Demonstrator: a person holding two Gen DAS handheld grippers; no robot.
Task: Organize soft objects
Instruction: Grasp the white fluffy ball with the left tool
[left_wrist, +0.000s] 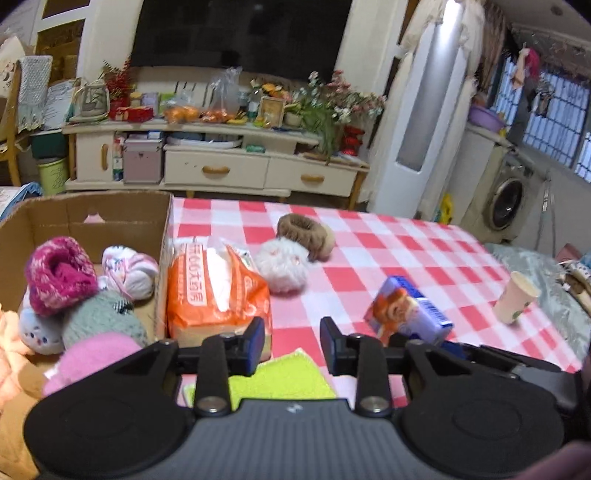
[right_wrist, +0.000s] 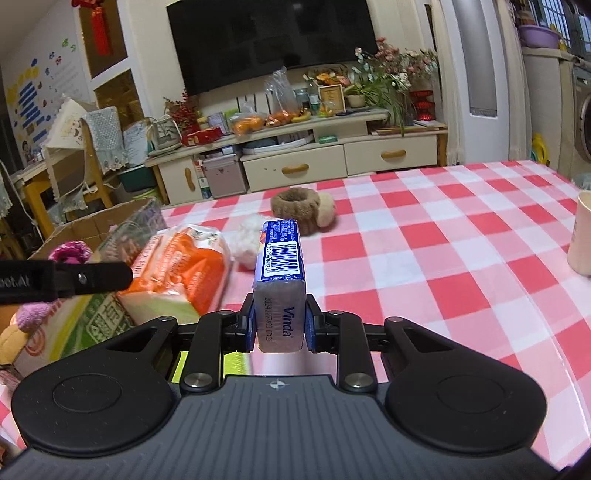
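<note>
My right gripper (right_wrist: 279, 326) is shut on a blue Vinda tissue pack (right_wrist: 280, 273), held above the checked table; the pack also shows in the left wrist view (left_wrist: 408, 310). My left gripper (left_wrist: 291, 341) is open and empty above a green cloth (left_wrist: 273, 376). An orange tissue bag (left_wrist: 212, 291) lies beside a cardboard box (left_wrist: 92, 218) holding several knitted soft things, among them a magenta knit sock (left_wrist: 59, 275). A white fluffy ball (left_wrist: 282, 267) and a brown scrunchie (left_wrist: 304, 234) lie mid-table.
A paper cup (left_wrist: 515, 301) stands at the table's right edge; it also shows in the right wrist view (right_wrist: 581, 236). The red-and-white checked tablecloth (right_wrist: 443, 258) covers the table. A TV cabinet (left_wrist: 218, 162) stands beyond the far edge.
</note>
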